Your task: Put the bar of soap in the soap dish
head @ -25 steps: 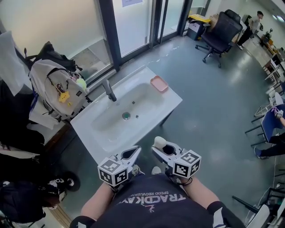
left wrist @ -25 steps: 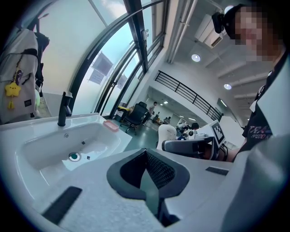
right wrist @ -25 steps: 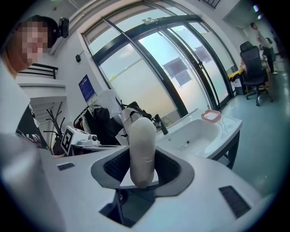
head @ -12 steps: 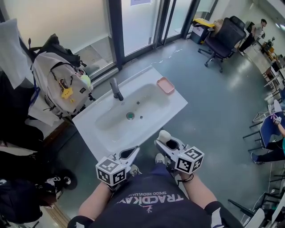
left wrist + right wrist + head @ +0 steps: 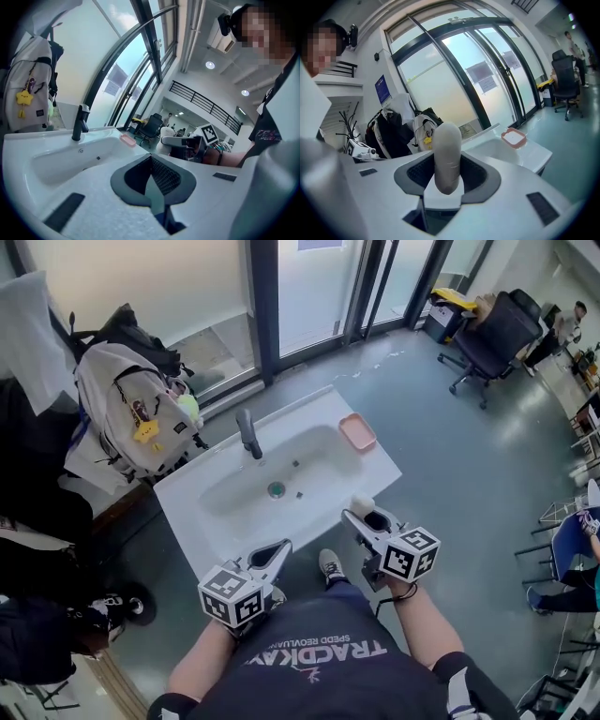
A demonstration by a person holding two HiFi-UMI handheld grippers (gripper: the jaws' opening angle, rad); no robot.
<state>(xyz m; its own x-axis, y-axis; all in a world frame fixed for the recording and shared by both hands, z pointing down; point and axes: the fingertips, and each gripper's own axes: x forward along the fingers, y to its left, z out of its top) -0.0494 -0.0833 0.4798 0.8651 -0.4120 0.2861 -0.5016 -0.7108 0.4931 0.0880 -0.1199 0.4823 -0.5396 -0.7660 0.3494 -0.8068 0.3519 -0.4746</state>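
A pale, rounded bar of soap (image 5: 447, 157) stands on end between the jaws of my right gripper (image 5: 364, 513), which is shut on it; in the head view the soap (image 5: 362, 505) pokes out just off the sink's near right edge. The pink soap dish (image 5: 357, 431) sits empty on the far right corner of the white sink (image 5: 197, 498), and it shows as a small pink dish (image 5: 513, 138) ahead in the right gripper view. My left gripper (image 5: 269, 556) hangs below the sink's near edge, jaws shut with nothing between them.
A dark tap (image 5: 248, 432) stands at the sink's back edge. A grey backpack (image 5: 131, 413) and dark coats hang at the left. Glass doors run behind. A black office chair (image 5: 495, 338) stands far right on the grey floor.
The view has drifted, and the sink now lies closer to both grippers. My right gripper has moved right and slightly up with the soap, toward the sink's near right edge. Left gripper barely moved.
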